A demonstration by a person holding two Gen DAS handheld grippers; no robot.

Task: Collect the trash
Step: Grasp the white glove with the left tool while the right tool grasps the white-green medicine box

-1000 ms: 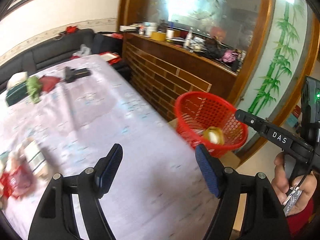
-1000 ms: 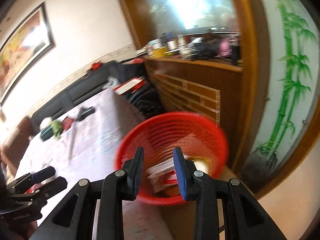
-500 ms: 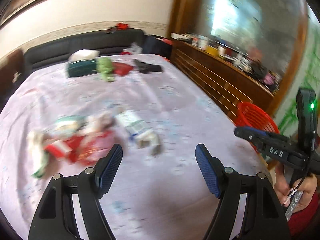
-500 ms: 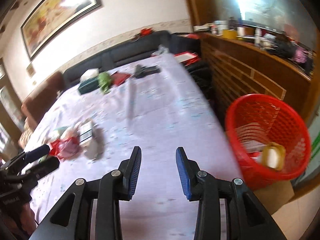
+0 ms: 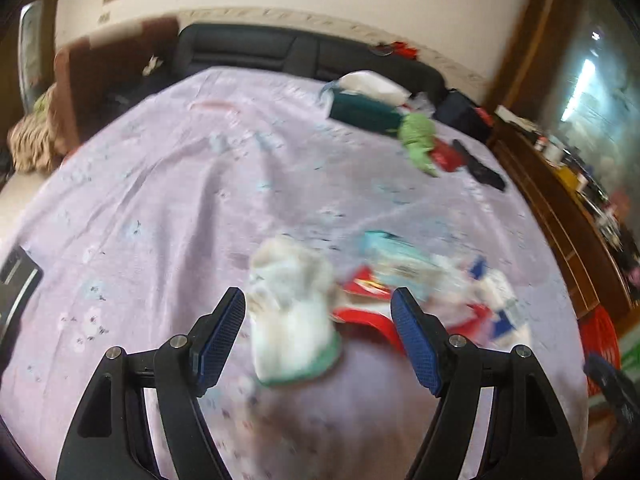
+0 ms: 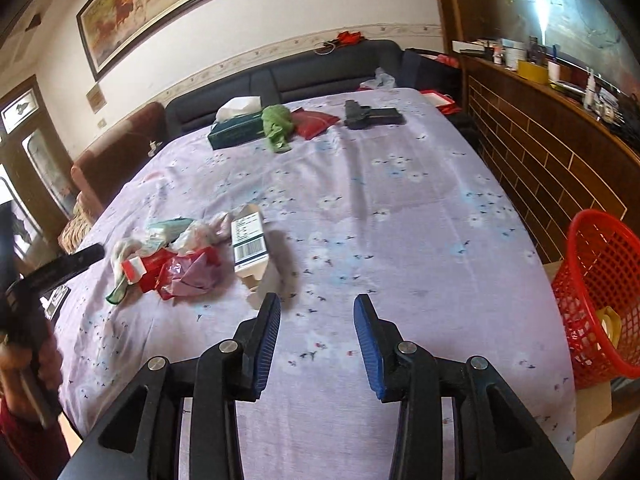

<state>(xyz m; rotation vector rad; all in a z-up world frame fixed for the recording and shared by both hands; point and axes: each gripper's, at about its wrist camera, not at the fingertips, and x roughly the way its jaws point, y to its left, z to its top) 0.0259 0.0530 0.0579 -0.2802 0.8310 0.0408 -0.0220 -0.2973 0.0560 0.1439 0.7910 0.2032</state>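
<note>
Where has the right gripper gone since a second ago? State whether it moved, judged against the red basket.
Yes. The right gripper hung over the red basket a second ago; it has swung left over the table, jaws just opening, empty.

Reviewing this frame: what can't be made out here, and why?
- Left wrist view: the trash pile is motion-blurred, so single wrappers can't be told apart.
- Left wrist view: the right claw is cut off by the edge; its state is unreadable there.
- Right wrist view: the red basket is cropped, its contents mostly hidden behind the mesh.
- Right wrist view: print on the white box is too small.
</note>
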